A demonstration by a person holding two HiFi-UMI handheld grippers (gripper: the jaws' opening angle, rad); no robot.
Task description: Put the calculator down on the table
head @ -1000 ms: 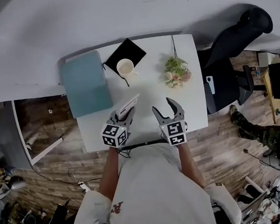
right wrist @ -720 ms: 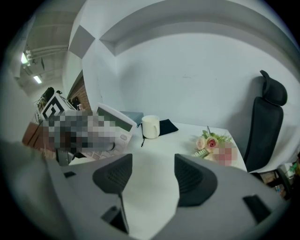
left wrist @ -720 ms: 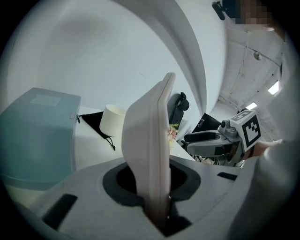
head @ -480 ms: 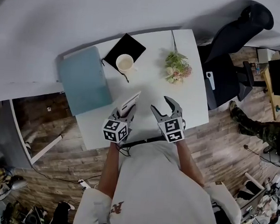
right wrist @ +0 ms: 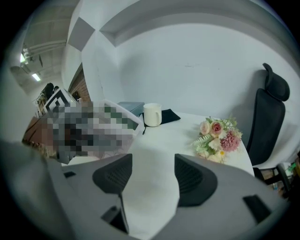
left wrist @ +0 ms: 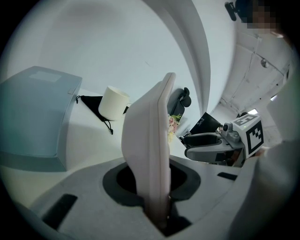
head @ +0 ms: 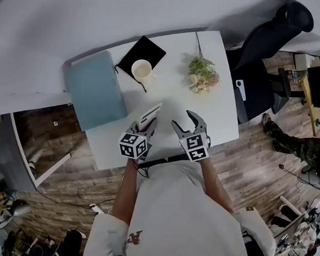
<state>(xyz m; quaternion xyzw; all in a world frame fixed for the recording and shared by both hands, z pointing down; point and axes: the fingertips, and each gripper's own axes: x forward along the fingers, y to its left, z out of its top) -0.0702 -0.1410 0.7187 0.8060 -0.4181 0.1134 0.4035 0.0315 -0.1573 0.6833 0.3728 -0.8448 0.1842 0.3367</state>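
Note:
The calculator (head: 149, 118) is a thin white slab standing on edge above the near part of the white table (head: 167, 100). My left gripper (head: 144, 129) is shut on its lower end. In the left gripper view the calculator (left wrist: 151, 150) rises upright out of the closed jaws of the left gripper (left wrist: 158, 208). My right gripper (head: 183, 120) hovers just right of it, apart from it, open by a small gap. The right gripper view shows only bare table top between the pads of the right gripper (right wrist: 152, 174).
A pale blue box (head: 94, 89) fills the table's left side. A cream cup (head: 142, 70) stands on a black pouch (head: 152, 52) at the back. A flower bunch (head: 202, 78) lies back right. A black office chair (head: 265, 50) stands off the right edge.
Both grippers have sunk a little toward the table top, the left still holding the calculator upright. The things on the table have not moved.

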